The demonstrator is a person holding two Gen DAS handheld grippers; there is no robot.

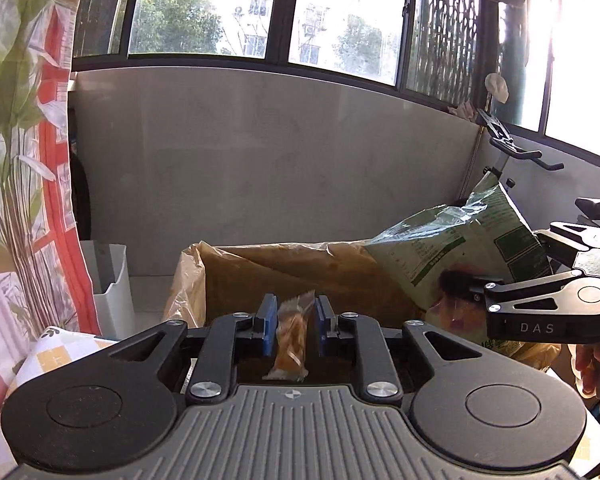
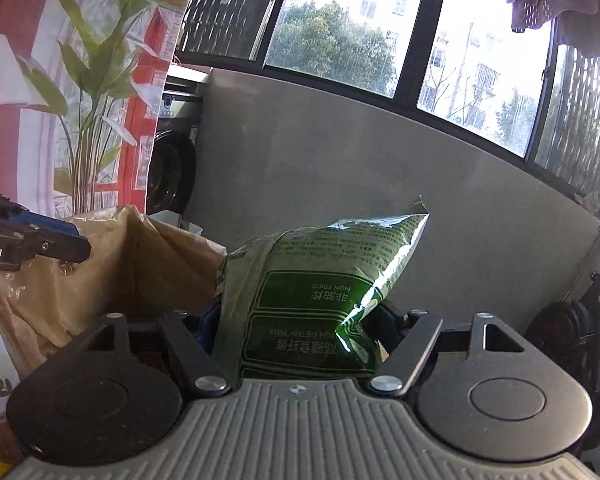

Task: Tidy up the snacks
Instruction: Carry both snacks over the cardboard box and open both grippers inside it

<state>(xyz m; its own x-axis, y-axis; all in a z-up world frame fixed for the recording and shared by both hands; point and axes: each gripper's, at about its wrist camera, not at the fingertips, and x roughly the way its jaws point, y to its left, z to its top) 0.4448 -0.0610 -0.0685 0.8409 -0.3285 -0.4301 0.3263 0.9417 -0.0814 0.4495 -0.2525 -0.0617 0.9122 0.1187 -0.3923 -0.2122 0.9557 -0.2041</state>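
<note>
A small clear packet with an orange-brown snack (image 1: 292, 332) stands between the blue pads of my left gripper (image 1: 297, 312). The pads stand just off its sides, so the gripper is open. It hangs over a cardboard box lined with a tan plastic bag (image 1: 280, 272). My right gripper (image 2: 300, 320) is shut on a large green snack bag (image 2: 320, 288), which hides its fingertips. In the left wrist view the right gripper (image 1: 476, 286) holds the green bag (image 1: 460, 248) at the box's right end. In the right wrist view the left gripper (image 2: 60, 246) is over the box (image 2: 140, 264) at the left.
A white bin (image 1: 112, 288) stands on the floor behind the box, by a red and white curtain (image 1: 28, 120). A grey wall runs under the windows. An exercise bike (image 1: 512, 148) is at the right, a washing machine (image 2: 172, 168) at the left. A patterned cloth (image 1: 60, 344) covers the table.
</note>
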